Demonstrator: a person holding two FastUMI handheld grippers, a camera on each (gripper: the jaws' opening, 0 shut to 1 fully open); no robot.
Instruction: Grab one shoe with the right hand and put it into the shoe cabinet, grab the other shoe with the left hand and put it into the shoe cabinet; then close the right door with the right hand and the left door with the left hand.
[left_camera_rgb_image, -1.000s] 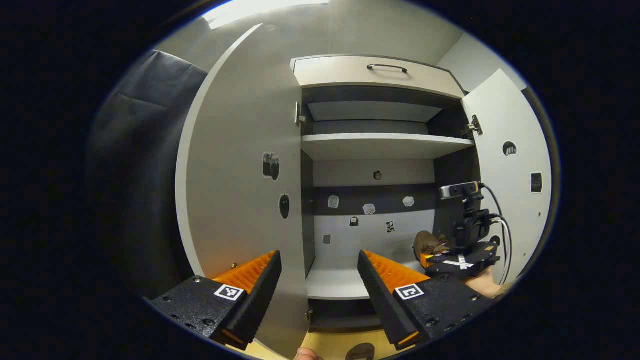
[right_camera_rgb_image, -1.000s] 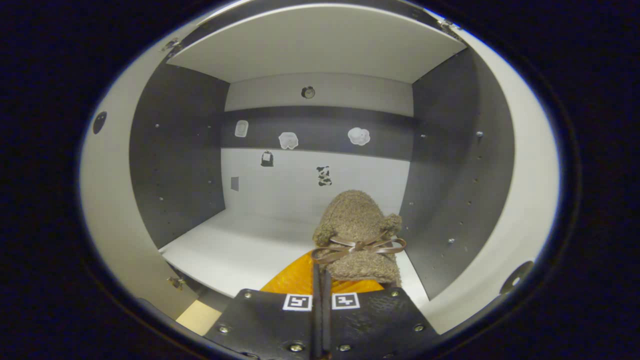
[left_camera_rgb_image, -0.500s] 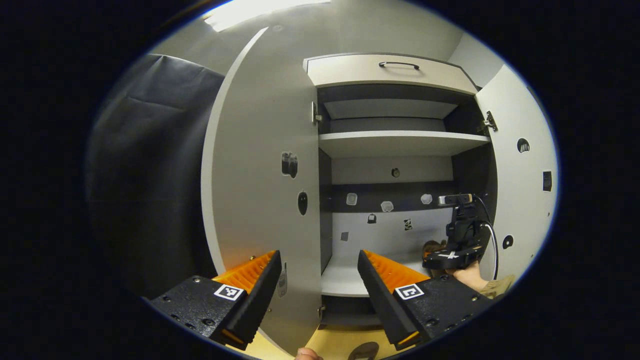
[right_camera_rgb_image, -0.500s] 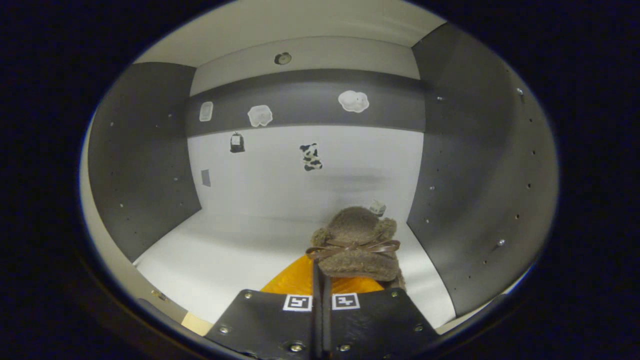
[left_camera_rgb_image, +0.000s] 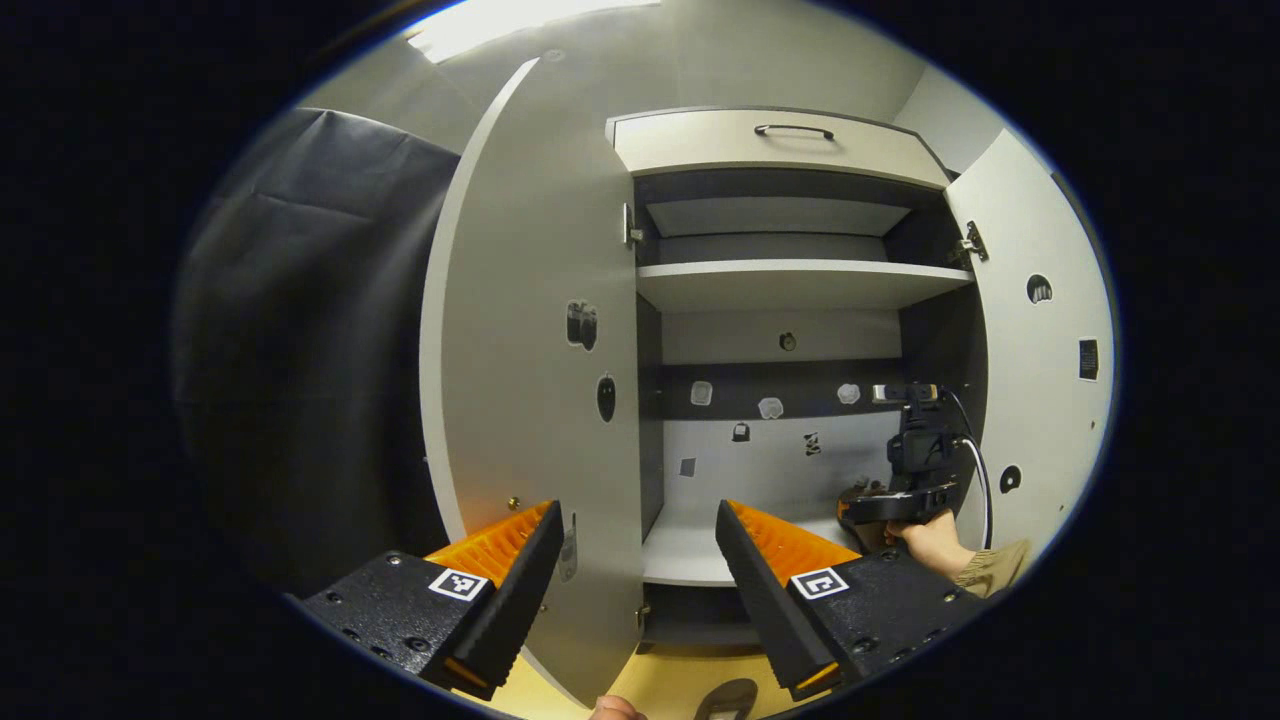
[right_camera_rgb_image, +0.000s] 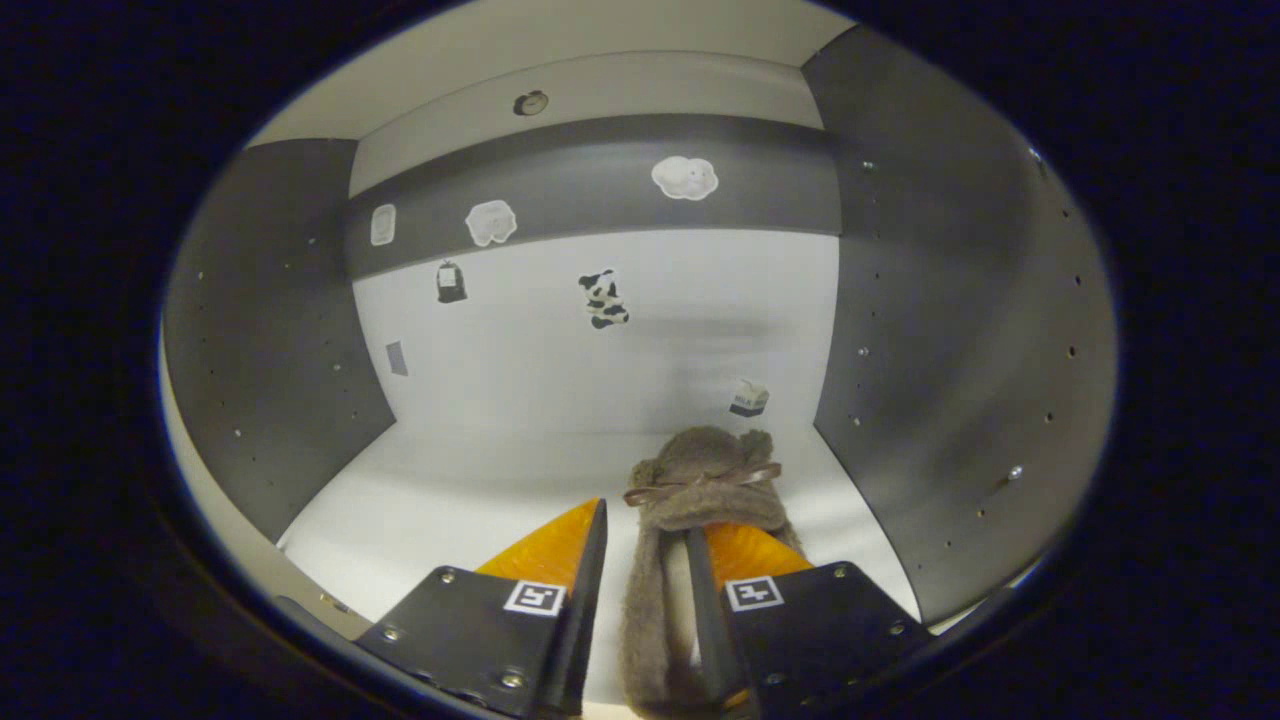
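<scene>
Now the right gripper (right_camera_rgb_image: 640, 560) sits deep inside the lower compartment of the shoe cabinet (left_camera_rgb_image: 790, 285), its jaws parted with a gap on either side of the fuzzy brown slipper (right_camera_rgb_image: 700, 480) that lies between them — so the fingers do not appear to be pressing it, and the slipper looks to be resting on the white cabinet floor (right_camera_rgb_image: 480, 490), toward the right side wall and near the back panel. A thin ribbon bow (right_camera_rgb_image: 700, 482) crosses its upper. In the left gripper view the same gripper shows farther off at the cabinet's right, held by a hand (left_camera_rgb_image: 930, 540) with a tan sleeve just behind it. The left gripper (left_camera_rgb_image: 635, 560) hangs outside, in front of the open left door (left_camera_rgb_image: 530, 330), jaws wide apart and holding nothing; the right door (left_camera_rgb_image: 1040, 350) also stands open. A dark, rounded shape at the very bottom of the left gripper view, on the yellowish floor (left_camera_rgb_image: 660, 690), may be the second shoe, though too little of it shows to be sure. As a judgement, such a slipper should be light and soft: the pile will squash under the pads and the upper may fold, so a pinch across the heel rim or the edge of the collar would hold better than one on the plush toe — and the bow is best left alone, since it could snag or pull loose. The first shoe seems placed; the second shoe and both doors remain.
</scene>
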